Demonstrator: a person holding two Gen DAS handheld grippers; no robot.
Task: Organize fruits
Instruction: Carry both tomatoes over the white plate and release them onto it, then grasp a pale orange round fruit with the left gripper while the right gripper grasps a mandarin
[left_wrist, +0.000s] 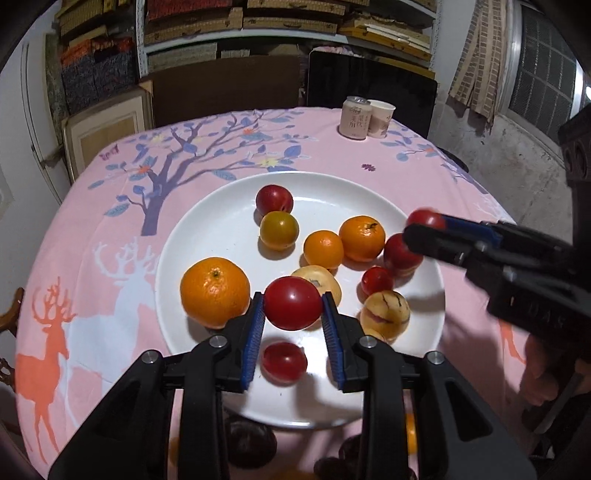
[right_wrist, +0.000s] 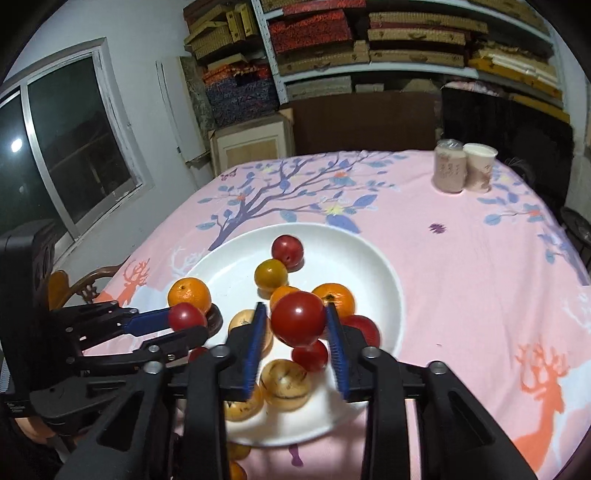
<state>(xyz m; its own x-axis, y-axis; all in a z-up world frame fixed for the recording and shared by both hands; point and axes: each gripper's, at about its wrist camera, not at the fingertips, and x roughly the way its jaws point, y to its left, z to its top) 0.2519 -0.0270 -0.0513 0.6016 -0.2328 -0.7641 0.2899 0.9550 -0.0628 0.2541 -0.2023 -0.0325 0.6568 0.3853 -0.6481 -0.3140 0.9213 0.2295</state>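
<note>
A white plate (left_wrist: 221, 206) on the pink cloth holds oranges (left_wrist: 215, 291), red plums (left_wrist: 274, 200), small tomatoes (left_wrist: 284, 362) and yellow striped melons (left_wrist: 385, 314). My left gripper (left_wrist: 293, 314) hangs over the plate's near side, its blue pads touching both sides of a red tomato (left_wrist: 293, 302). From the right, my right gripper (left_wrist: 421, 229) reaches over the plate's rim. In the right wrist view, the right gripper (right_wrist: 297, 321) has a red tomato (right_wrist: 298, 319) between its pads, with a thin gap on the left side. The left gripper (right_wrist: 192, 326) shows there at the left.
A pink can (left_wrist: 354, 118) and a paper cup (left_wrist: 381, 118) stand at the table's far side. Dark fruits (left_wrist: 251, 439) lie on the cloth in front of the plate. A wooden chair (right_wrist: 92, 280) stands at the table's left edge. A hand (left_wrist: 539, 373) grips the right tool.
</note>
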